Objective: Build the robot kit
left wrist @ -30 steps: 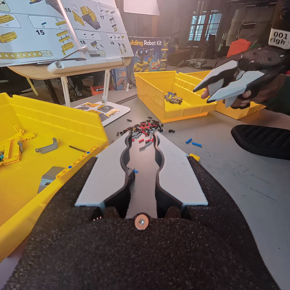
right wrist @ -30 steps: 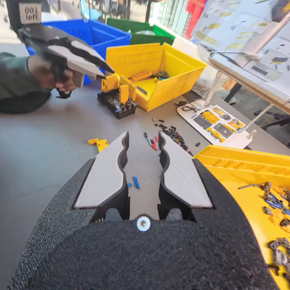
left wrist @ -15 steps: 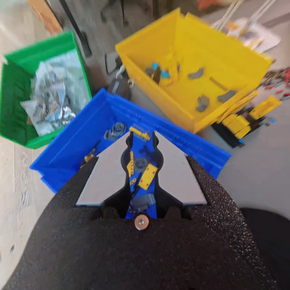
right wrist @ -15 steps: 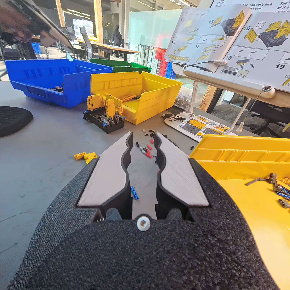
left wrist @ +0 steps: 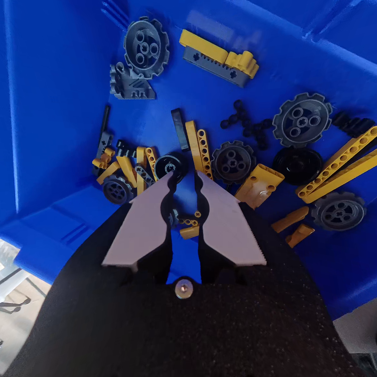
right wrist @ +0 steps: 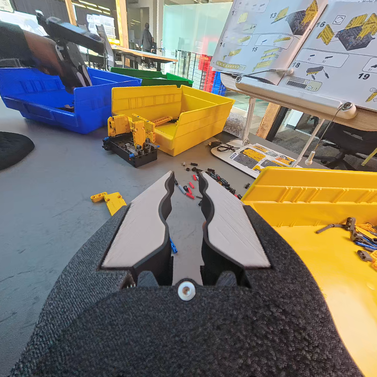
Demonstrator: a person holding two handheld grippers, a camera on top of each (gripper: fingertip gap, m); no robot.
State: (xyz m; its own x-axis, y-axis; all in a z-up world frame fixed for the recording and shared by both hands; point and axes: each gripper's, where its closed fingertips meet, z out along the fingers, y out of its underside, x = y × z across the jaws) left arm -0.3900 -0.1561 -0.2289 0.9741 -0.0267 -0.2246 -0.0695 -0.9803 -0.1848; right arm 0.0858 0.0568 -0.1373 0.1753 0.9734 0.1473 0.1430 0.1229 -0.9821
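My left gripper [left wrist: 185, 175] is open and empty, pointing down into the blue bin [left wrist: 51, 102]. Its tips hover just above a small black wheel [left wrist: 170, 166] and yellow perforated beams [left wrist: 204, 151], with grey toothed wheels [left wrist: 232, 162] close by. In the right wrist view the left gripper dips into the same blue bin [right wrist: 89, 106]. My right gripper [right wrist: 186, 175] is open and empty above the grey table [right wrist: 51, 204], its tips over scattered red and black pins [right wrist: 190, 189]. A blue pin [right wrist: 173, 244] lies under its left finger.
A partly built black and yellow model [right wrist: 132, 138] stands before a yellow bin [right wrist: 193, 114]. Another yellow bin [right wrist: 306, 195] with small parts is at right. An instruction booklet on a stand [right wrist: 295, 51] is at upper right. A yellow angled piece [right wrist: 111, 201] lies at left. A green bin [right wrist: 155, 76] is behind. About 55 cm separates my left fingertips from my right. Measured from the fingertips, the yellow angled piece [right wrist: 111, 201] is 15 cm or so from the right gripper and 45 cm from the left.
My left gripper swung from the pin pile on the table over to the blue bin and dropped down close to its parts. My right gripper tilted up slightly and stayed open.
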